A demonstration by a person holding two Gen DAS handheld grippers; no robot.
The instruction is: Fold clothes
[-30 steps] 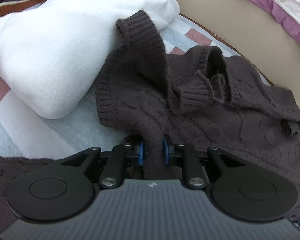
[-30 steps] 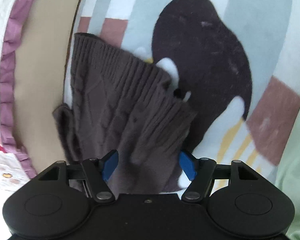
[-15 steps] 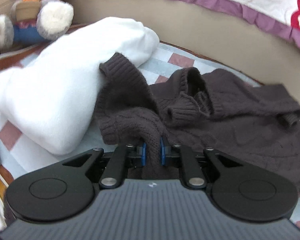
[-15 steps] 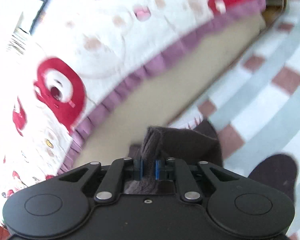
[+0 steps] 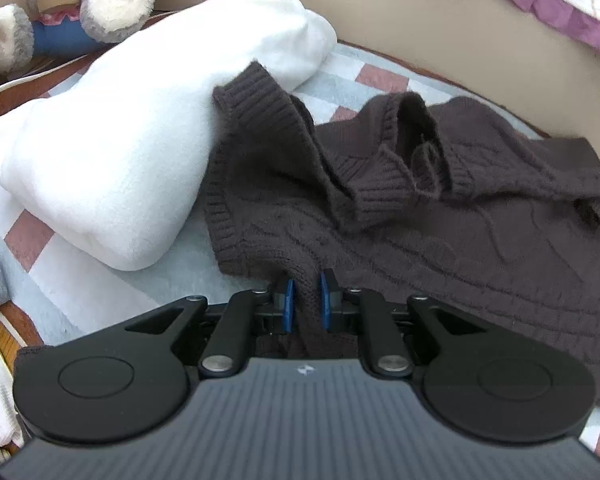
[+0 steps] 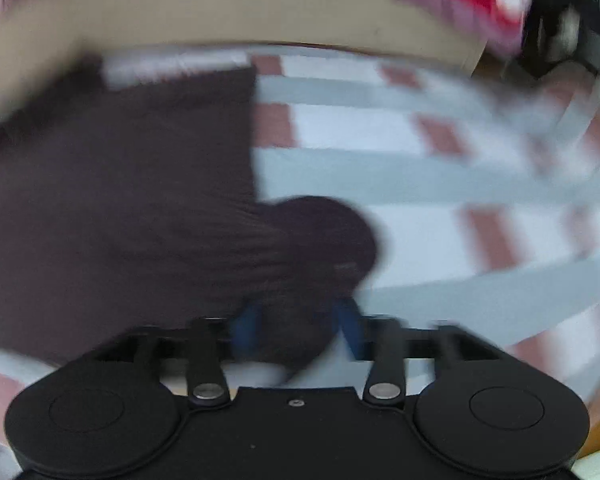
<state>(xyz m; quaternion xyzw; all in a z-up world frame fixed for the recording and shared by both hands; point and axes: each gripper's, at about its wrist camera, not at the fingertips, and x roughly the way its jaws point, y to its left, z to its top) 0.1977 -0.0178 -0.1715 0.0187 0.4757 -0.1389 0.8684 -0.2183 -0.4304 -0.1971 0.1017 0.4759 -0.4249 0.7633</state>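
the left gripper (image 5: 305, 305) has a matte black frame with two round discs at its outer corners, a grey ribbed housing bearing a small white mark, two black link arms pinned by silver screws, and blue pads on its fingertips (image 5: 287, 308). the right gripper (image 6: 300, 326), blurred, shares the black discs, silver screws and blue pads, with a plain black housing.

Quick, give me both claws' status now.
Left claw: shut on the brown sweater.
Right claw: open, sweater fabric between its fingers; blurred.
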